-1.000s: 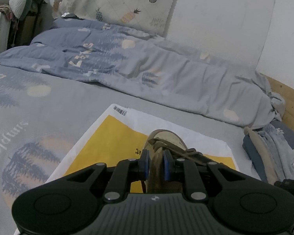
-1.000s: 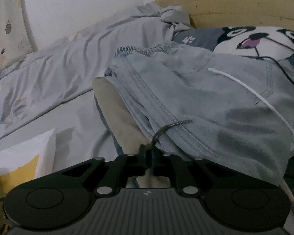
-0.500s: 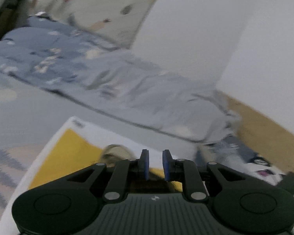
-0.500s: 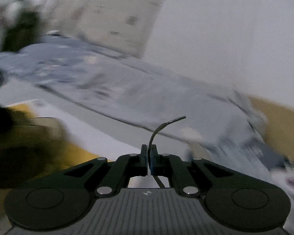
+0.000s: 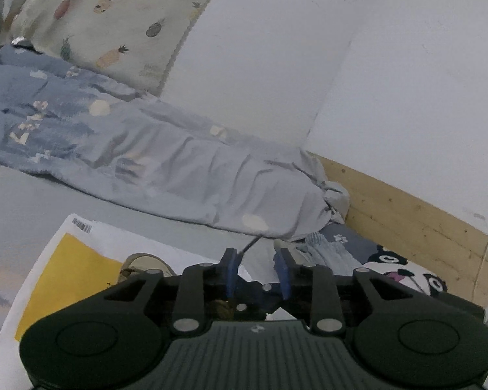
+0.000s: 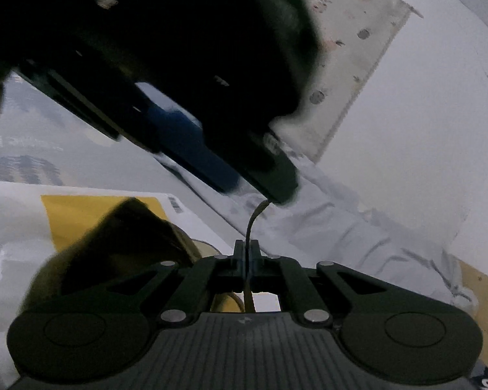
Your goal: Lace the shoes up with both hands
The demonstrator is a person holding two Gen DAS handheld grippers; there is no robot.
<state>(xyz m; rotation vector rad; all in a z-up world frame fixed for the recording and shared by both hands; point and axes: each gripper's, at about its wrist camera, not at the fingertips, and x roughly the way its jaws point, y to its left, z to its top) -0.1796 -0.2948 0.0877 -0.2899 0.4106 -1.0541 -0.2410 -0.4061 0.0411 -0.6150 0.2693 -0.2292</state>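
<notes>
Two grippers close together. Right gripper [image 6: 247,253] clenched on the dark shoelace [image 6: 251,224], whose free end rises to the left gripper's [image 5: 256,265] fingertip [image 6: 276,188]. Left jaws have just been opening; lace tip [image 5: 249,246] beside the left pad, not pinched. Tan shoe [image 5: 143,263] sits near left on a yellow-and-white bag [image 5: 71,260]; rumpled blue duvet [image 5: 130,149] farther off.

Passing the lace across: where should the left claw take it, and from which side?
Take the lace on the short free stretch that stands up out of the shut right claw, just below its tip. The left claw has just been opening its jaws, and the tip sits between them by one finger, unpinched. Probably come from above, along that upright stretch.
</notes>
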